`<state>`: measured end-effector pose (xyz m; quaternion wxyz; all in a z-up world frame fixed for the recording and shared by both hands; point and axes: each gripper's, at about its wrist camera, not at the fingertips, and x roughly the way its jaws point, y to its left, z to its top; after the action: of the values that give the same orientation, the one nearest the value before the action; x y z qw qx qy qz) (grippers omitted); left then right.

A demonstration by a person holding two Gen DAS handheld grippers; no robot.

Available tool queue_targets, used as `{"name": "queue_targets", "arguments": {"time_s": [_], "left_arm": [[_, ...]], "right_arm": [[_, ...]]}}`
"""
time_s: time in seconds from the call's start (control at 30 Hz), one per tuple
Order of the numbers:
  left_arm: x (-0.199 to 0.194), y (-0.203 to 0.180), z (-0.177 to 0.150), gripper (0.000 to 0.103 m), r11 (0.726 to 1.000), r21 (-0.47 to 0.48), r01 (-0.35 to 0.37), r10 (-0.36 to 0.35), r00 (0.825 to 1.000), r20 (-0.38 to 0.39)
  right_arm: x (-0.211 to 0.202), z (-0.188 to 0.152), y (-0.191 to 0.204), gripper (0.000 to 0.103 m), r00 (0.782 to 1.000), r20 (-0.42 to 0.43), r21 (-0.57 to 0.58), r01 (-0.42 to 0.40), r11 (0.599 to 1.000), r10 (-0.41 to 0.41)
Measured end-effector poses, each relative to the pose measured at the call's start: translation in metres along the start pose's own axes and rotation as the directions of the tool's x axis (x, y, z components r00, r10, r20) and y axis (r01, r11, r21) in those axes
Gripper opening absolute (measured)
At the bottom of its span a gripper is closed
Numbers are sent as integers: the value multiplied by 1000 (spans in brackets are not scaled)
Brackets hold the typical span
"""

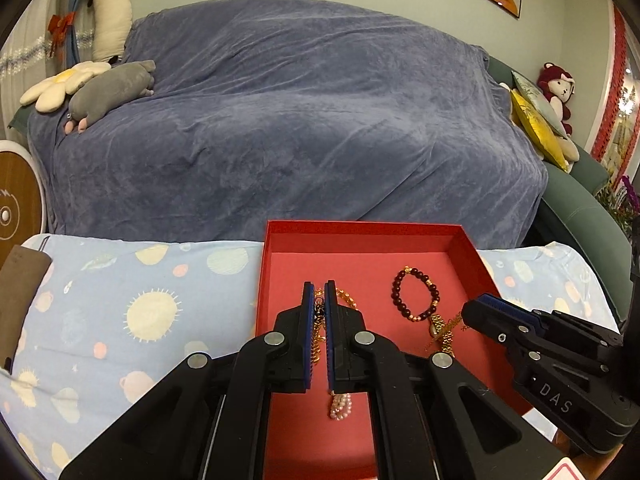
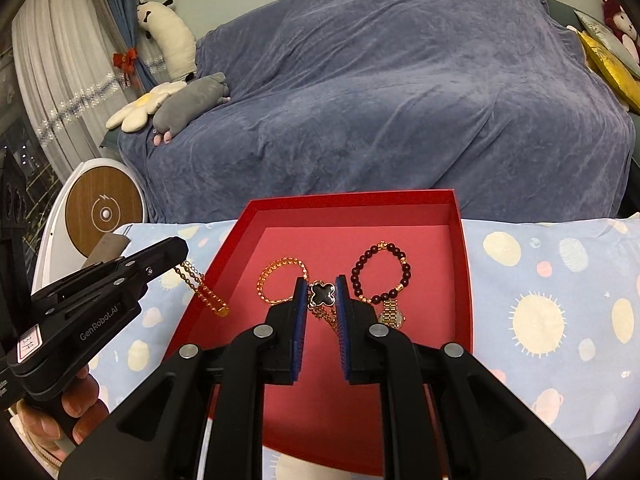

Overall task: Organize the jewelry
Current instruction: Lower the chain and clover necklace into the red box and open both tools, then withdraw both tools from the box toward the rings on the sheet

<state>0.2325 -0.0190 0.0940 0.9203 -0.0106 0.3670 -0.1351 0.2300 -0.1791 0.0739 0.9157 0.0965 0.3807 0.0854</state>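
A red open box (image 1: 362,228) (image 2: 464,248) sits on the table. Inside lie a dark bead bracelet (image 1: 416,294) (image 2: 382,274), a gold watch (image 2: 392,312) and a gold chain bracelet (image 2: 280,280). My left gripper (image 1: 319,300) (image 2: 180,258) is shut on a gold chain (image 2: 204,290), held above the box's left edge; the chain hangs down. A pearl piece (image 1: 340,406) shows below its fingers. My right gripper (image 2: 320,292) (image 1: 476,306) is partly open around a black clover pendant (image 2: 322,294) on a gold chain, low in the box.
The table has a light blue cloth with suns and planets (image 1: 140,312) (image 2: 552,280). A blue-covered sofa (image 1: 300,120) with plush toys stands behind. A round wooden-faced device (image 2: 104,214) stands at left. A brown object (image 1: 18,296) lies at the table's left edge.
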Motion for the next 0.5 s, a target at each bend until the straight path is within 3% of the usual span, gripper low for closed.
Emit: {"name": "queue_targets", "arguments": {"time_s": [0.27,0.37,0.5], "left_arm": [[22,14,0,8,998,-45,-46,45,998,-35],[16,15,-4,28,998,-47,-52,51,998,-22],[-3,12,-13,30,998,-23,-50,50,999,9]], "right_arm": [[20,-1,-3,17,1000,-10,-5,27,1000,-27],[8,-4,-6,21,1000,12,1,19,1000,-19],[-17,-15,-10,24,999,36,-4,12,1000,-12]]}}
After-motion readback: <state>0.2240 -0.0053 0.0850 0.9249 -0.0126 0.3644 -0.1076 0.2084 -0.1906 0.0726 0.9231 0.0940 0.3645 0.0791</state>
